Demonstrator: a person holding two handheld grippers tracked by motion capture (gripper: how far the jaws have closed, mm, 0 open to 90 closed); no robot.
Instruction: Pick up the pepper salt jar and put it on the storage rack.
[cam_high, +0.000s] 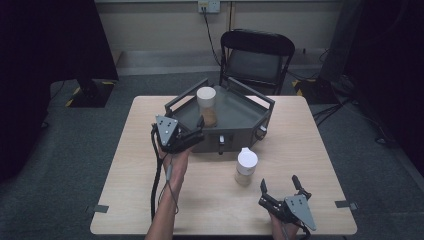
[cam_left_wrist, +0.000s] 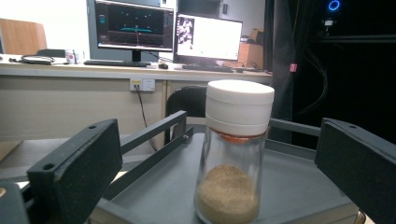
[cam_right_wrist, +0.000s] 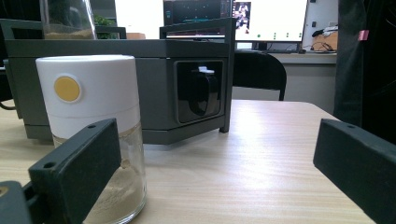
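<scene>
A: High view. Left gripper (cam_high: 196, 131) at the near rim of the grey metal tray (cam_high: 240, 112), jaws wide, facing the glass jar with white lid and brown powder (cam_high: 207, 106) standing inside the tray. Contact hard to make out.

B: Right gripper (cam_high: 282, 188)?

A: Jaws wide, empty, near the table's front edge. A second white-lidded glass jar (cam_high: 246, 167) stands on the light wooden table (cam_high: 300, 145), apart from it.

B: Left gripper view?

A: The jar in the tray (cam_left_wrist: 236, 154) stands upright between the jaws, untouched.

B: Right gripper view?

A: The table jar (cam_right_wrist: 95, 135) shows a yellow dot on its lid; the left jaw partly hides it.
</scene>
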